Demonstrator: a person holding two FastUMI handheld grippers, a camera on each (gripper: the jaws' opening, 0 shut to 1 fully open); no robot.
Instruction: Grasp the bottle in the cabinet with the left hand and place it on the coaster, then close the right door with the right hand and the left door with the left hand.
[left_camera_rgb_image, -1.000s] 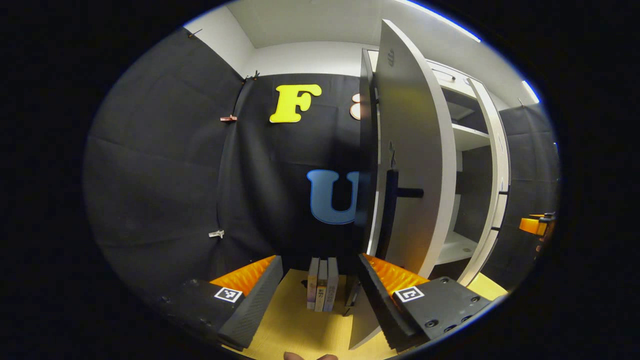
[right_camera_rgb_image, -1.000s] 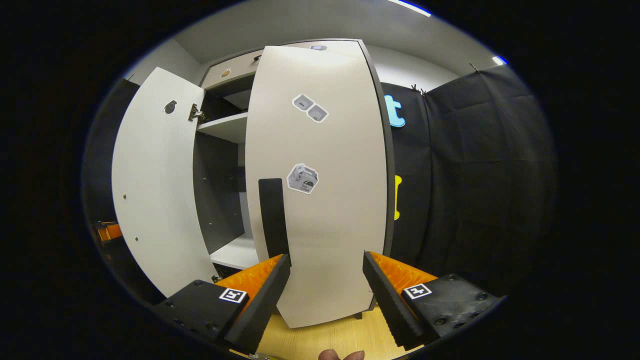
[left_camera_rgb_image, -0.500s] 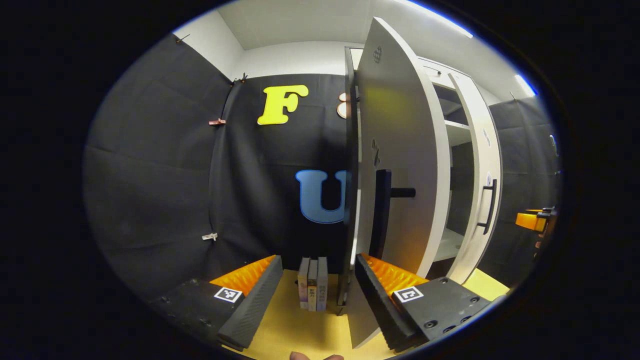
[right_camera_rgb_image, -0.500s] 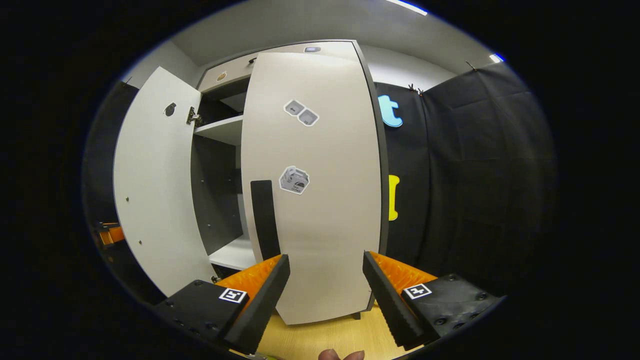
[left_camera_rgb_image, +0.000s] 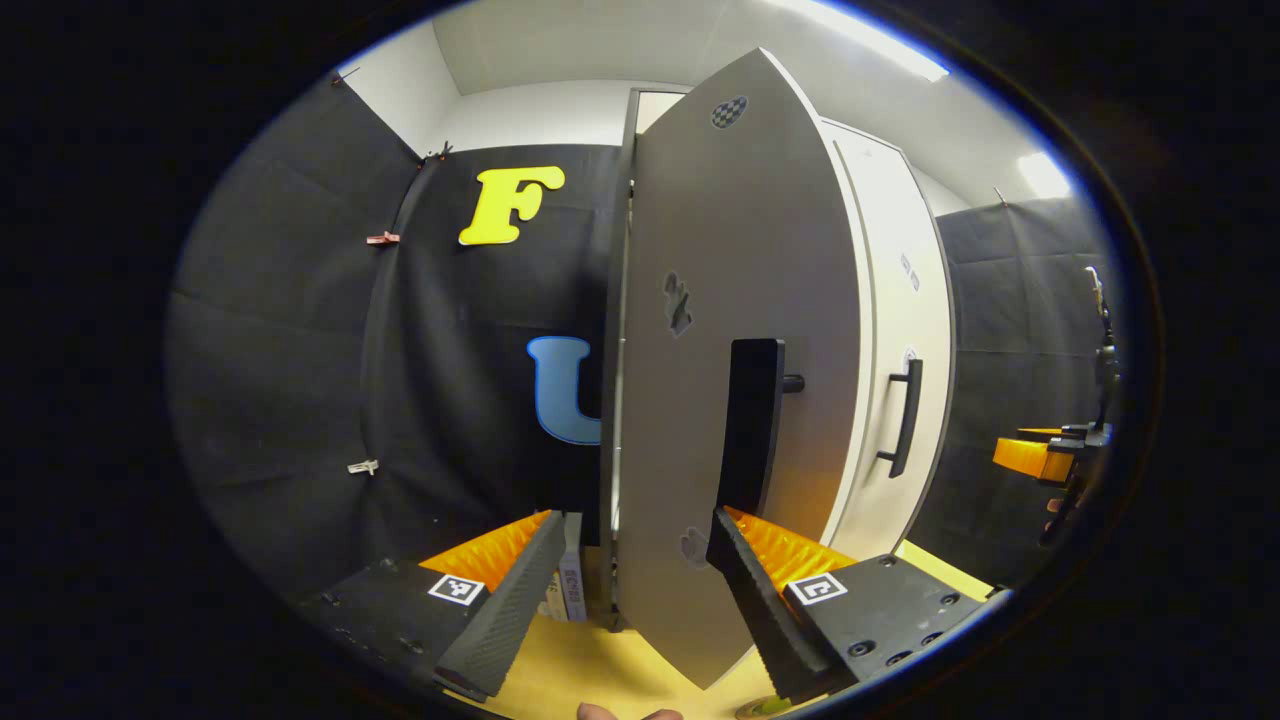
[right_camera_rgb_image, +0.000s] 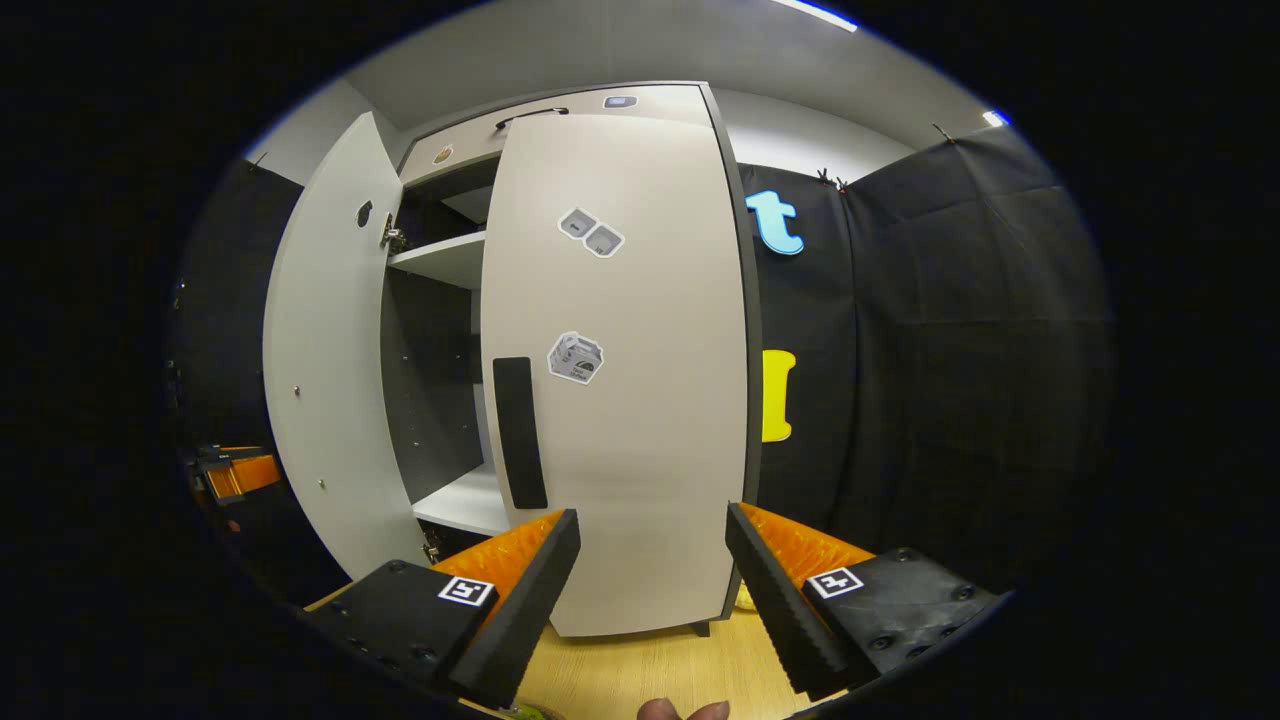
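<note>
Right gripper view gives me the cabinet biggest of all: its right door sits flush, and my right gripper hangs in front with fingers apart on nothing, so I judge that step finished. Left gripper view puts the left door partly open and my left gripper spread across its edge, one finger against its face below the handle for the push. Some books stand behind the door; I can't pick out the bottle or the coaster.

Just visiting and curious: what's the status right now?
Both hand-held grippers open: left, right. Pale grey right cabinet door closed. Matching left door ajar, left gripper at its face. Nothing blocking.
</note>
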